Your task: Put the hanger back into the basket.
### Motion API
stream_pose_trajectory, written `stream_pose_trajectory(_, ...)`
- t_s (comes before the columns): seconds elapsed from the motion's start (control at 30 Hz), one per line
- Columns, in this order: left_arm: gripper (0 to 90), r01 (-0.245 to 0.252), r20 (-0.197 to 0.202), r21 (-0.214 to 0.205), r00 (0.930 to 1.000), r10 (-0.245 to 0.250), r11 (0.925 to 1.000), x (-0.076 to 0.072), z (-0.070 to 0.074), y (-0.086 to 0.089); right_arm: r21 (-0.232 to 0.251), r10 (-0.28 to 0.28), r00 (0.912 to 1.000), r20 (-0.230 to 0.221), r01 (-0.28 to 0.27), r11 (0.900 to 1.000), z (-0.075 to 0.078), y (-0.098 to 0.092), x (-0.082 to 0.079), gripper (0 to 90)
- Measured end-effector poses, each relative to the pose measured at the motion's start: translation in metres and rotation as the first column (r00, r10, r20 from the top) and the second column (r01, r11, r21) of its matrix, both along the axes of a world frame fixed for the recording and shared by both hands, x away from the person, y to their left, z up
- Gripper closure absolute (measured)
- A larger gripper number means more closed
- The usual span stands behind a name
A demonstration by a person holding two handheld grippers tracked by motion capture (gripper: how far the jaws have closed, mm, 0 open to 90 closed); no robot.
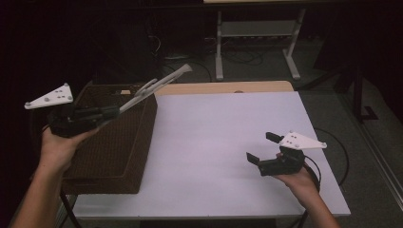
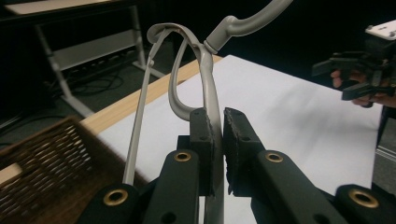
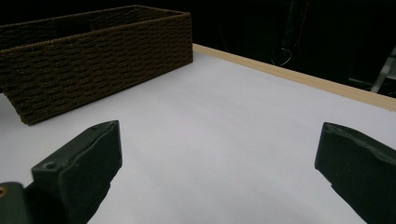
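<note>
Black pads of the left gripper (image 2: 217, 154) press together on the flat grey shaft of a hanger (image 2: 208, 88), pinching it with no gap left. From the grip the hanger runs away from the jaws: its curved arm bends round to a thin bar (image 2: 140, 121) on one side, and its hook (image 2: 247, 21) sticks out past the top. In the high view the left gripper (image 1: 111, 111) is held in the air above the basket (image 1: 119, 142), with the hanger (image 1: 154, 85) slanting up and out over the basket's far rim. The brown woven basket stands on the table (image 1: 214, 137), which is covered in white, at its left edge. Well apart from the basket, near the table's right edge, the right gripper (image 1: 261, 147) is held low with its jaws spread wide and nothing between them.
</note>
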State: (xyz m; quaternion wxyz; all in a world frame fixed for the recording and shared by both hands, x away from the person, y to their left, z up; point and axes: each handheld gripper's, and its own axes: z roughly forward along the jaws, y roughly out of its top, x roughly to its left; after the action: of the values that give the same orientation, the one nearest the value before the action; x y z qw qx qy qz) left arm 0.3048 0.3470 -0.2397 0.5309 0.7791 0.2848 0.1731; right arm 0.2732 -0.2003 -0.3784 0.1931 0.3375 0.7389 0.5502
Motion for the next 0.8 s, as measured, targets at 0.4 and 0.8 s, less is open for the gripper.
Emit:
stream_pose_trajectory(0.4, 83.3, -0.104, -0.033, 0.013, 0.994, 0.104, 0.9945, -0.009, -0.012, 0.055, 0.001, -0.005, 1.0, -0.004, 0.005, 1.0, 0.0, 0.001, 0.001, 0.1)
stream_pose_trajectory(0.8, 83.3, -0.177, -0.081, 0.053, 0.9801, 0.181, 0.9828, -0.023, -0.028, 0.089, -0.002, -0.008, 1.0, 0.002, 0.008, 1.0, 0.0, 0.0, 0.001, 0.1)
